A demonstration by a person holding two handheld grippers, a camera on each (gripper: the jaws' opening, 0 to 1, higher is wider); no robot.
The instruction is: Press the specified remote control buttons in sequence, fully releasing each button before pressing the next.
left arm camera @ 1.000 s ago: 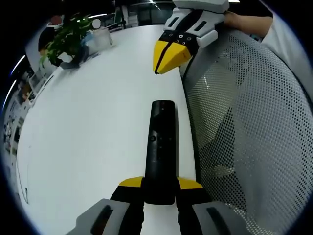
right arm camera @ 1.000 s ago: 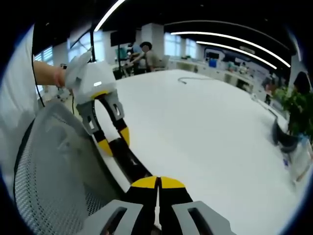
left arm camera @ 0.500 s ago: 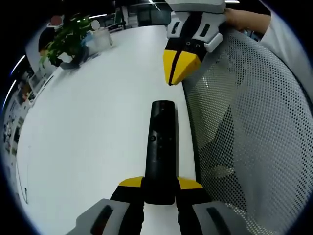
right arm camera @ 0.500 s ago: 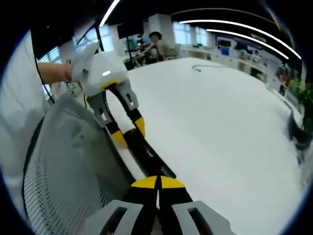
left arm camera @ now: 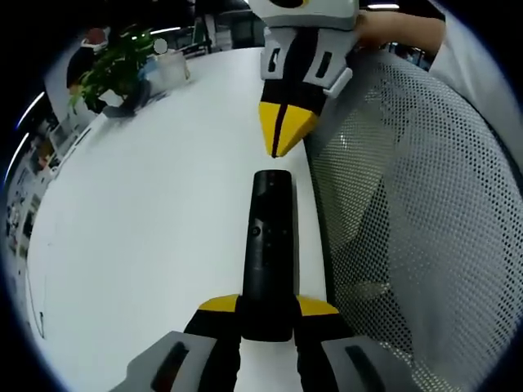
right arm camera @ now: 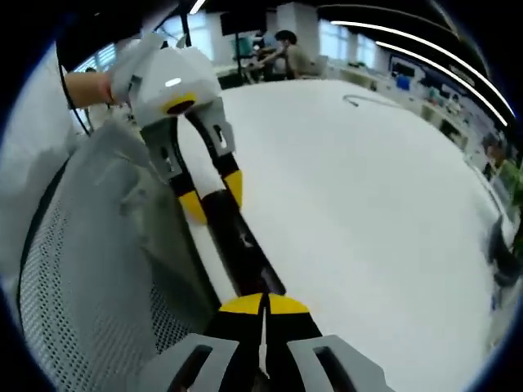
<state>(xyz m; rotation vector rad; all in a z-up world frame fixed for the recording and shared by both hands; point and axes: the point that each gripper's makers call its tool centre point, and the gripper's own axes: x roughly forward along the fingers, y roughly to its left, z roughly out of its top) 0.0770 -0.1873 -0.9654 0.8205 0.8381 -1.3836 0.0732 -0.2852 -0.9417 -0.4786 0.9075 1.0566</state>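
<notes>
A long black remote control [left arm camera: 268, 245] is clamped at its near end by my left gripper [left arm camera: 268, 305], shut on it, and points away over the white table [left arm camera: 155, 212]. My right gripper [left arm camera: 278, 140] comes in from the top, its yellow tips shut and empty, just beyond the remote's far end with a small gap showing. In the right gripper view my right gripper [right arm camera: 263, 304] is shut at the bottom. The remote [right arm camera: 237, 245] runs from under its tips up to the left gripper [right arm camera: 211, 192]. I cannot tell whether the tips touch it.
A grey mesh chair back [left arm camera: 409, 212] stands against the table edge beside the remote, also in the right gripper view as a mesh chair back [right arm camera: 90, 269]. A potted plant [left arm camera: 114, 69] sits at the far corner. A cable [right arm camera: 368, 101] lies far across the table [right arm camera: 368, 212].
My right gripper has swung in and down toward the remote's far end, its tips now nearly over it. The left gripper and remote have stayed put.
</notes>
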